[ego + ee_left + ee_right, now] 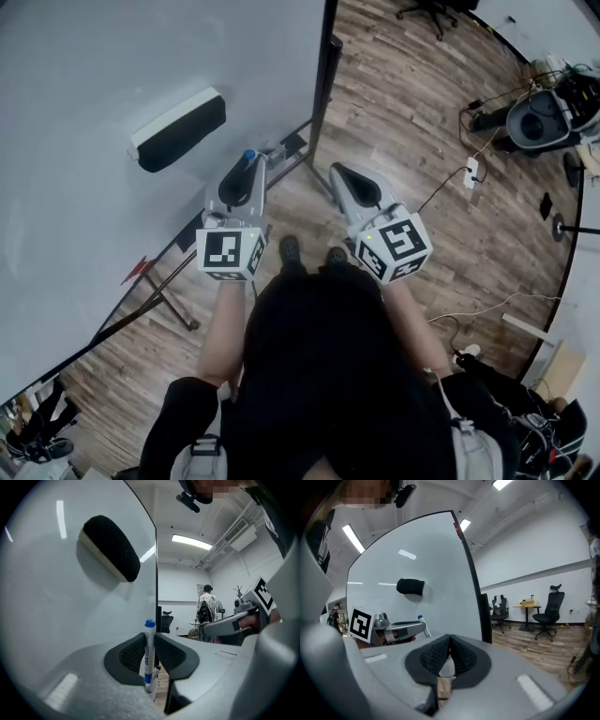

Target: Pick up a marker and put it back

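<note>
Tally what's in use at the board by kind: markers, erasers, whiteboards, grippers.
Marker: 1
Eraser: 1
Whiteboard: 1
Grippers: 2 (left gripper, right gripper)
Total: 5

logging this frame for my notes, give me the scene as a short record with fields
left tool: shut on the marker, close to the whiteboard
marker: white body, blue cap up, upright between the jaws
right tool: jaws together, nothing between them
whiteboard: no writing seen, standing on a frame
eraser: black, stuck on the whiteboard
floor: wood planks, cables at the right
</note>
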The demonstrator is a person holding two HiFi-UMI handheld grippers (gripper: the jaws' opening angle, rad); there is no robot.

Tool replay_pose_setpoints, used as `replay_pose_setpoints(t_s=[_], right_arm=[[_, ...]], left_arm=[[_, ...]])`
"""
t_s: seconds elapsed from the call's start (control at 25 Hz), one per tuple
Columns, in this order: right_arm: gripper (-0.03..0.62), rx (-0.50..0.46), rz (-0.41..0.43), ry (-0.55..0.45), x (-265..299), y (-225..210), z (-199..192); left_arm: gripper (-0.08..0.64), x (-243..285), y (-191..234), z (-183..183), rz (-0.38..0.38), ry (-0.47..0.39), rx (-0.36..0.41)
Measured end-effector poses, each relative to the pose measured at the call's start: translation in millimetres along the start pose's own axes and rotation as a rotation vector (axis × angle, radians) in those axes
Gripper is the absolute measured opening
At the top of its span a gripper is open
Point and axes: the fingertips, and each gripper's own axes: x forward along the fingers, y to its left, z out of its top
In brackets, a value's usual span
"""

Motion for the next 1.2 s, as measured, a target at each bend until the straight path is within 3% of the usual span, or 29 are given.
replay_pose_setpoints(t_s=[0.56, 1.2], right_arm=[[0.002, 0.067, -0.155, 0.019, 1, -19, -16], [0.002, 0.086, -0.183, 0.029, 4, -16, -23]], left_arm=[[0.072, 53, 13, -46, -0.117, 0.098, 0.039], [0.074, 51, 10, -82, -0.157, 0.169, 0.02]])
